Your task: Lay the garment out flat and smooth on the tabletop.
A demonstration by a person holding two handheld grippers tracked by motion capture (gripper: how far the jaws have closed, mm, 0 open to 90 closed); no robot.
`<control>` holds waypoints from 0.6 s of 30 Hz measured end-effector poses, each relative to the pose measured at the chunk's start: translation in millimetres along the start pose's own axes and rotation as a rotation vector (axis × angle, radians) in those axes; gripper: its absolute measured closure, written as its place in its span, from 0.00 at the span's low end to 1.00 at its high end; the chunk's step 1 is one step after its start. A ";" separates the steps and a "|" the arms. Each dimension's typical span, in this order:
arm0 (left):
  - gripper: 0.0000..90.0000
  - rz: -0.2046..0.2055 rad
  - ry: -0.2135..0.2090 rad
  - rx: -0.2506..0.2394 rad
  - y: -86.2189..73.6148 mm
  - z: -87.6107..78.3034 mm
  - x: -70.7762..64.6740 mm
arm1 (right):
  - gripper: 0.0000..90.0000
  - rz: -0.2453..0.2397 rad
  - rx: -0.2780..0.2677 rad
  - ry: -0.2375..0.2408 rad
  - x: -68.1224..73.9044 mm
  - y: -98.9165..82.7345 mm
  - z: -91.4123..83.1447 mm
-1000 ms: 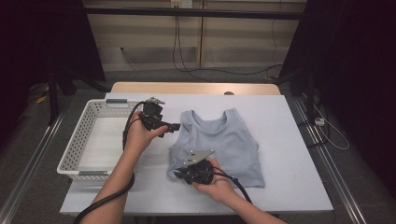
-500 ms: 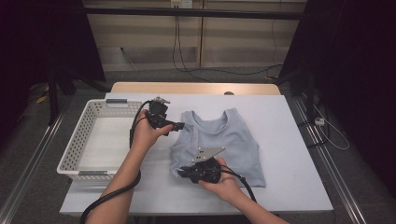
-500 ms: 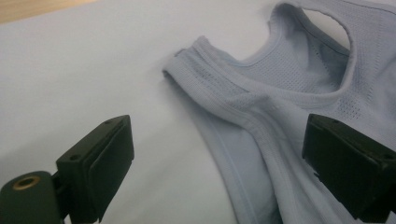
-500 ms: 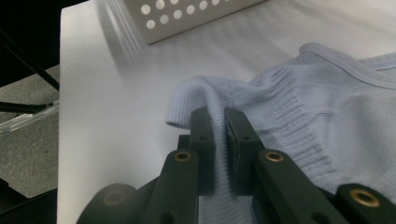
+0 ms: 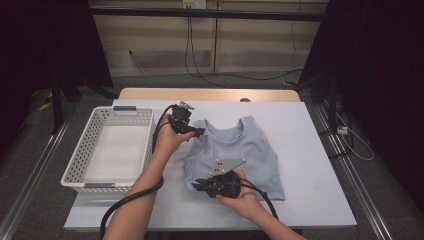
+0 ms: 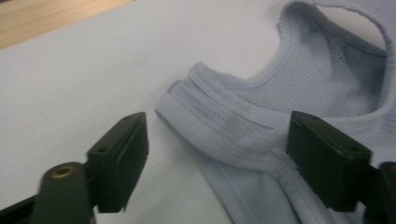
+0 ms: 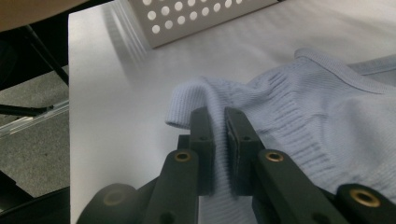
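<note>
A light blue sleeveless top (image 5: 245,150) lies flat on the white table (image 5: 310,130). My left gripper (image 5: 198,133) hovers low at the top's left shoulder strap (image 6: 224,126). Its jaws straddle the strap and have just been closing, but both pads stand apart from the cloth, so my left gripper (image 6: 217,140) is open. My right gripper (image 5: 198,186) is at the top's near left corner. In the right gripper view my right gripper (image 7: 218,122) is shut on the ribbed hem (image 7: 280,116), which bunches up between the pads.
A white perforated basket (image 5: 70,172) stands on the table left of the top, its wall (image 7: 201,14) close to my right gripper. Black cables trail from both grippers over the table's near edge. Dark floor and rails surround the table.
My left hand has moved down and toward the shoulder strap. My right hand has shifted slightly, still gripping the hem, which is now raised a little.
</note>
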State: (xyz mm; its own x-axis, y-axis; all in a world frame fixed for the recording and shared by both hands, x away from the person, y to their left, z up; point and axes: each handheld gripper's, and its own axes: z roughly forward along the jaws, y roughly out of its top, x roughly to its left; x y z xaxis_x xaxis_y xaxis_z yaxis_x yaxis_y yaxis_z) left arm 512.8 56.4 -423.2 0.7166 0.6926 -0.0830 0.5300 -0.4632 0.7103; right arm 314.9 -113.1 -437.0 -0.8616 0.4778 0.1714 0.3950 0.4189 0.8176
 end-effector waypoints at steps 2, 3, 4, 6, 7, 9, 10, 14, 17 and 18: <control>0.32 0.016 0.003 0.002 -0.4 4.9 1.8 | 0.93 0.005 -0.002 0.001 0.5 -0.6 -0.9; 0.35 0.015 0.005 -0.002 -0.6 7.5 2.3 | 0.93 0.003 -0.001 0.000 0.6 -0.8 -1.6; 0.37 0.020 0.016 -0.005 -0.5 8.8 2.8 | 0.93 0.005 -0.003 0.000 1.0 -0.9 -2.2; 0.41 0.019 0.017 -0.010 -0.2 13.4 4.2 | 0.93 0.002 -0.003 0.004 1.9 -1.5 -3.9; 0.42 0.020 0.021 -0.002 -0.2 15.4 4.6 | 0.93 -0.004 0.000 0.003 2.0 -2.0 -4.9; 0.44 0.019 0.021 0.000 -0.4 19.2 5.1 | 0.93 -0.002 -0.001 0.004 2.7 -2.9 -6.9; 0.45 0.028 0.025 0.010 -0.4 20.2 5.8 | 0.93 0.003 -0.004 0.006 3.5 -3.3 -8.0; 0.46 0.000 0.029 0.012 -2.3 28.7 10.9 | 0.93 0.000 -0.011 0.004 4.9 -4.2 -12.6; 0.49 0.001 0.039 0.024 -3.7 34.0 12.9 | 0.93 -0.001 -0.012 -0.003 6.1 -5.4 -14.1; 0.52 0.005 0.037 0.026 -4.0 35.1 13.0 | 0.93 0.001 -0.013 -0.006 6.4 -5.9 -14.5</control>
State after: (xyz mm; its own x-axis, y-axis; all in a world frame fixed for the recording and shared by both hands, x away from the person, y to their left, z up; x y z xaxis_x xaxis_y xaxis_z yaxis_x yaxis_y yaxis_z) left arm 535.9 47.8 -451.7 0.7024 0.7099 -0.0528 0.5381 -0.4809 0.6922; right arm 302.4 -123.6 -432.7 -0.8593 0.4829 0.1686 0.3915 0.4088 0.8244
